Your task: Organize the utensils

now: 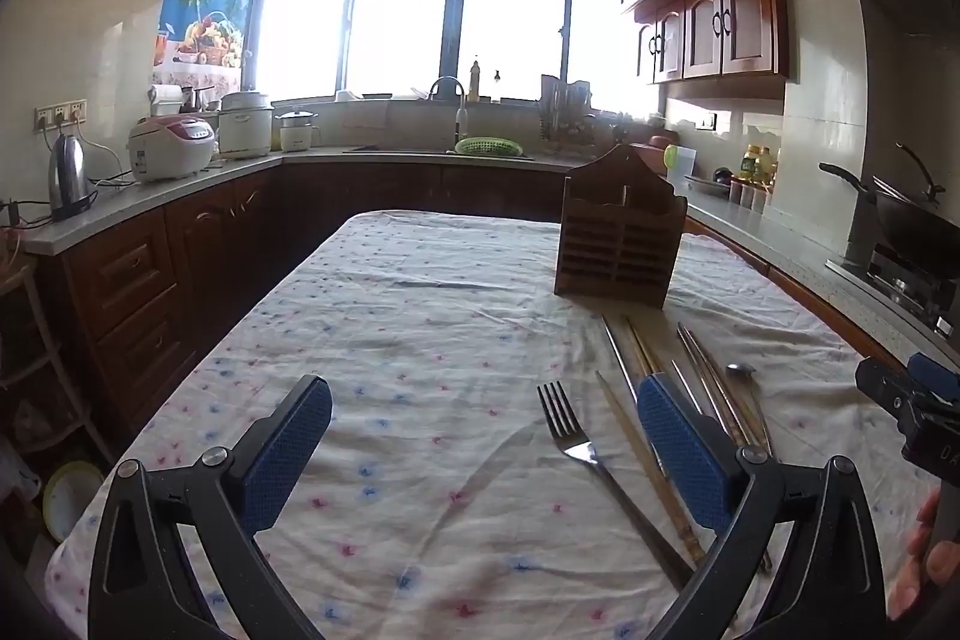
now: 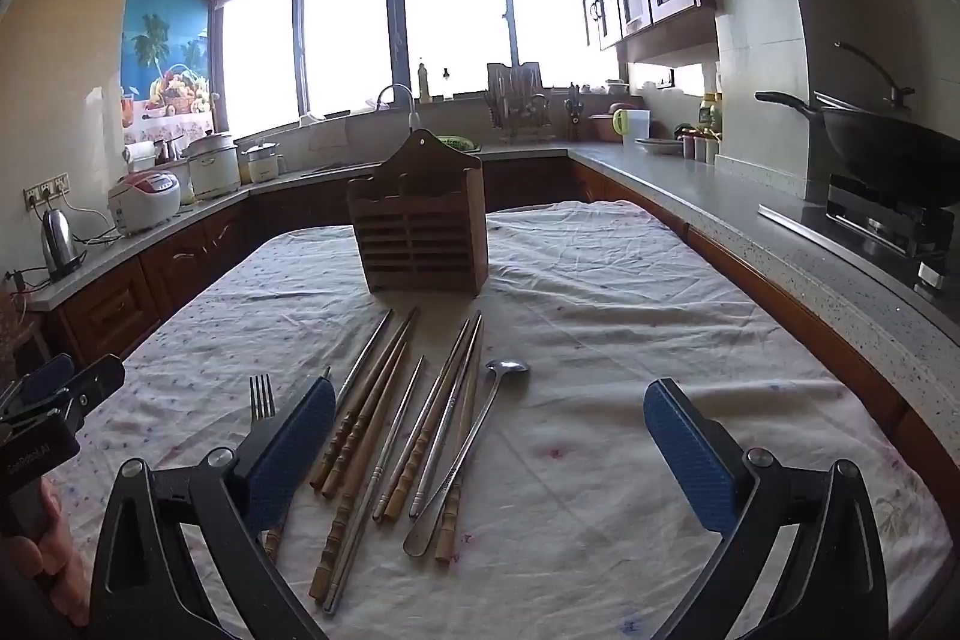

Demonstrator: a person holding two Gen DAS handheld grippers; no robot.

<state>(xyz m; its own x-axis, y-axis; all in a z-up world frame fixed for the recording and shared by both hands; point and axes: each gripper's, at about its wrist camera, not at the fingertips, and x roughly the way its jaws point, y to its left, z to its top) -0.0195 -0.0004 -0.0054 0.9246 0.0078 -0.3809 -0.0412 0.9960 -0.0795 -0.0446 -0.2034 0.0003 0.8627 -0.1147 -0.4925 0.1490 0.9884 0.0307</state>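
Observation:
A slatted wooden utensil holder (image 1: 618, 238) (image 2: 423, 232) stands upright on the table's far part. In front of it lie several wooden and metal chopsticks (image 2: 384, 436) (image 1: 645, 466), a metal fork (image 1: 576, 445) (image 2: 262, 396) and a metal spoon (image 2: 474, 436) (image 1: 744, 373). My left gripper (image 1: 485, 409) is open and empty above the cloth, left of the utensils. My right gripper (image 2: 492, 406) is open and empty, hovering over the near ends of the chopsticks and spoon. Each gripper shows at the edge of the other's view.
The table wears a white flowered cloth (image 1: 390, 400) (image 2: 630, 340). Kitchen counters run around it, with a kettle (image 1: 67, 178), rice cookers (image 1: 171, 147), a sink tap (image 1: 450, 91) and a wok on the stove (image 2: 888, 148) at the right.

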